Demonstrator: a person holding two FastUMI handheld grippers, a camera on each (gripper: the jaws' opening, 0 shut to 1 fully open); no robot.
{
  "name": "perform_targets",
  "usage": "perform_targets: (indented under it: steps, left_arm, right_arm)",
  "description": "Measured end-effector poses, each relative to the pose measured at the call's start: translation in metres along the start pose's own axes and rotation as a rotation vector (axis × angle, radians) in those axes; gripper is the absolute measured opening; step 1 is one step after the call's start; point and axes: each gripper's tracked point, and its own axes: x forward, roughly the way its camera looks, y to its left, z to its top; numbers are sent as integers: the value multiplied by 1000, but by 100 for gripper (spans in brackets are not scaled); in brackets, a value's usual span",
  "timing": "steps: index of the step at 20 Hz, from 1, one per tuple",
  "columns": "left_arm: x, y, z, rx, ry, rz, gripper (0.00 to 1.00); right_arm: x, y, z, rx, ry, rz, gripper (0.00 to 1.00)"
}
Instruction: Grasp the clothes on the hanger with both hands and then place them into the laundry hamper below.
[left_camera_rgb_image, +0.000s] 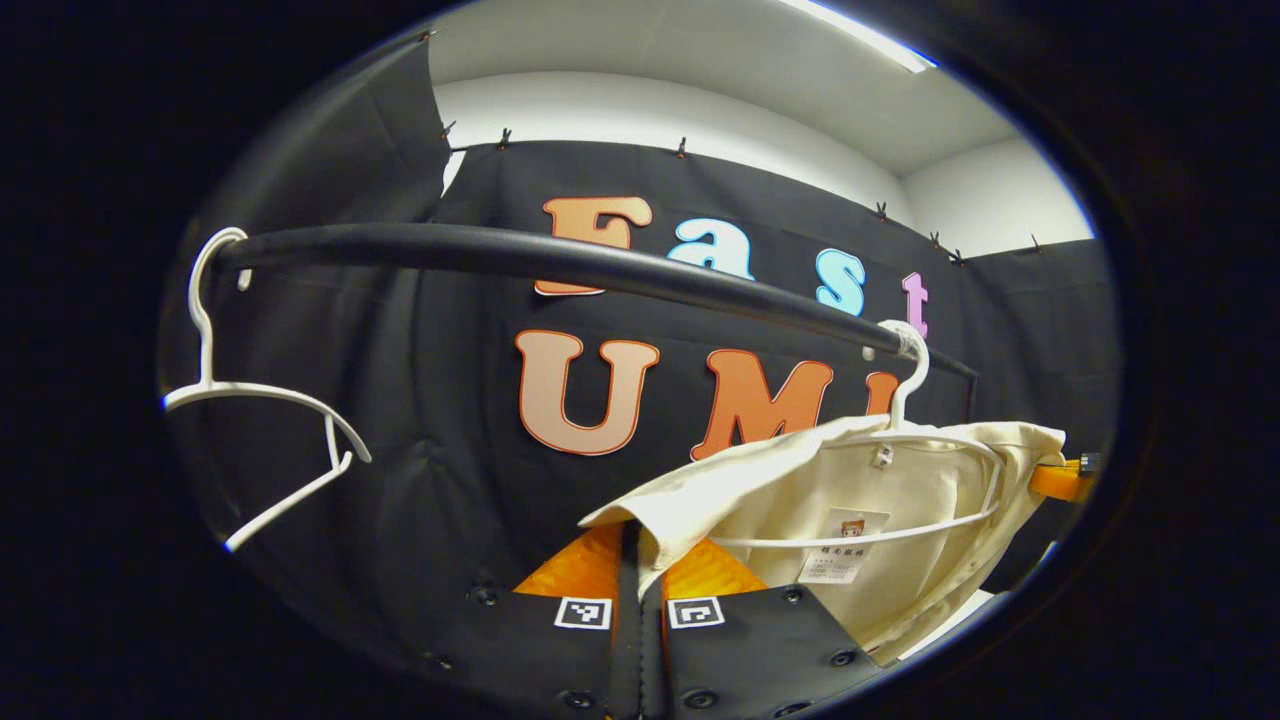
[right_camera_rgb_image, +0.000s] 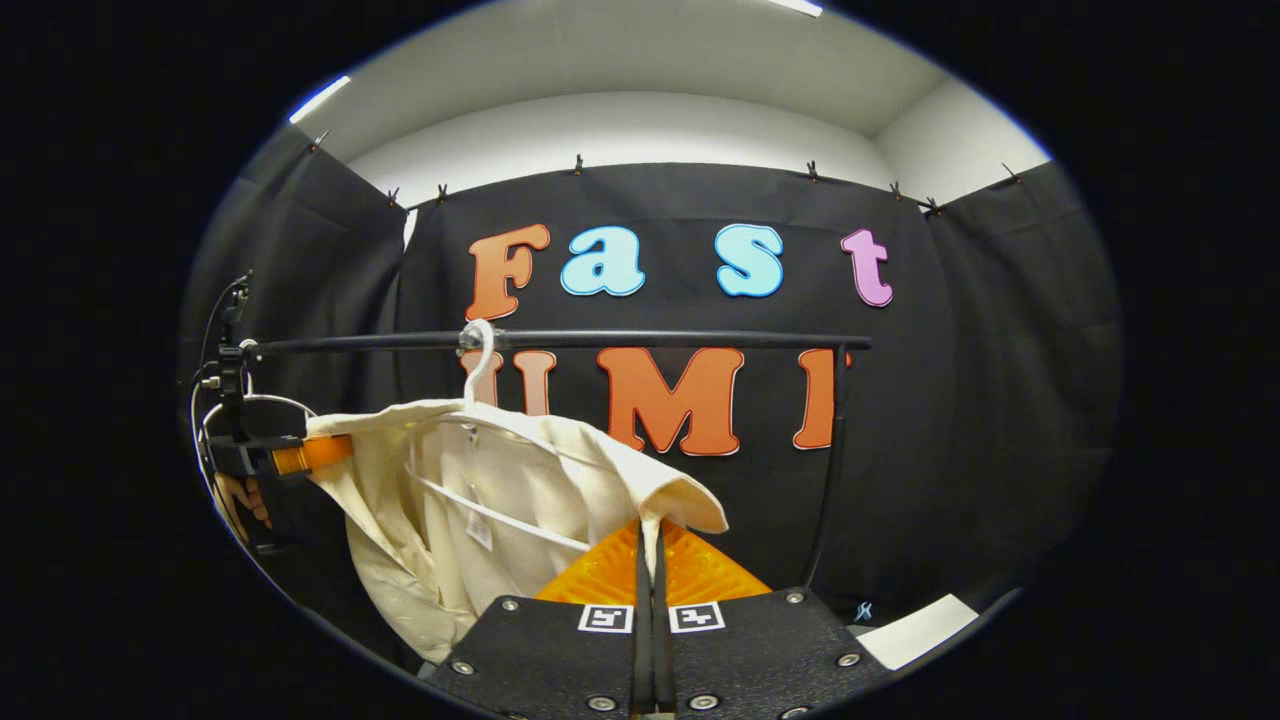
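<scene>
Left gripper (left_camera_rgb_image: 640, 545): fingers drawn together, pinching one shoulder edge of the garment between the tips; flat dark plates with square markers sat nearest the lens.
Right gripper (right_camera_rgb_image: 650, 545): fingers likewise pressed together on the opposite shoulder corner, cloth folded over the tips.
Garment (left_camera_rgb_image: 880, 520): cream woven shirt, matte, soft and limp, held at both shoulders and spread from the fingers up to the hanger; a paper tag hung inside the neck.
Loaded hanger (left_camera_rgb_image: 915, 440): thin white plastic, curved arms and open hook, inside the shirt, just beyond the left fingertips and to their right.
Rail (left_camera_rgb_image: 560, 265): dark round bar, smooth, above and beyond the fingers, carrying the hook.
Spare hanger (left_camera_rgb_image: 265, 400): white, bare, far to the left of the left fingers on the same rail.
Booth wall (right_camera_rgb_image: 980, 400): black cloth, clipped along its top, behind everything.
Hamper: below, out of sight in both views.
Risk, snag: the hanger was inside the shirt, so a straight downward pull would likely drag hanger and hook along or strain the collar.
Risk, slip: each grip caught only a thin edge of loose cloth; uneven pulling could free one corner and let the shirt swing.
Risk, drop: with the hamper unseen, release could miss it.
</scene>
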Motion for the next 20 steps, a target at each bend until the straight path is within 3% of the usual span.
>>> perform_targets:
  steps: [13, 20]
  left_arm:
    - [45, 15, 17, 75, -12, 34, 7]
    - [50, 22, -9, 62, 33, 45, 7]
  right_arm:
    - [56, -63, 21, -100, 4, -88, 0]
    - [84, -66, -13, -39, 82, -19, 0]
